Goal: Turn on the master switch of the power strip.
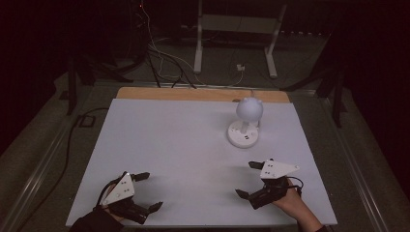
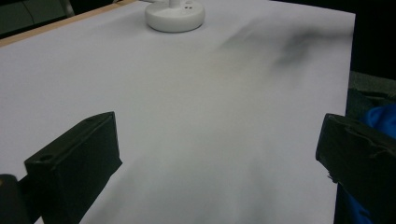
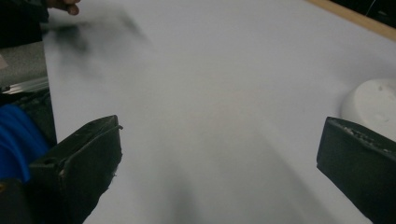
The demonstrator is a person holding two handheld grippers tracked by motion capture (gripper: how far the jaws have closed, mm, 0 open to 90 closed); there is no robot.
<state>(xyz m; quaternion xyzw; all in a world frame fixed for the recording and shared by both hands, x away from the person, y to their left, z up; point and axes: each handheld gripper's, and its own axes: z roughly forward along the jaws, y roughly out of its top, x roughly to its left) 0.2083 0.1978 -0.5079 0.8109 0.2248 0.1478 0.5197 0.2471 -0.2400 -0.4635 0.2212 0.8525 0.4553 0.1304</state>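
I see the lamp (image 1: 246,123) standing toward the far right of the white table (image 1: 169,145), well apart from both of my tongs. Its long axis runs upright: a flat round base (image 1: 243,136) sits on the table, a short neck rises from it, and a round white head (image 1: 249,109) tops it, leaning slightly toward the far edge. On the base's top I make out a few small dark marks facing my side. In the left gripper view the base (image 2: 174,16) sits at the top of the frame, far ahead of the jaws; in the right gripper view its rim (image 3: 373,100) shows at the right edge, just above the right-hand jaw.

My left gripper (image 1: 148,192) rests low over the near left corner of the table, held by a hand (image 1: 104,212) in a dark sleeve, its grey plate up and its jaws spread wide, pointing toward the table's middle and right. My right gripper (image 1: 247,180) hovers near the front right, the hand (image 1: 290,198) coming in from the bottom, jaws wide apart and pointing left across the table. Neither one holds anything; bare white surface lies between each pair of jaws. The lamp is nearer the right gripper, beyond it toward the far edge.
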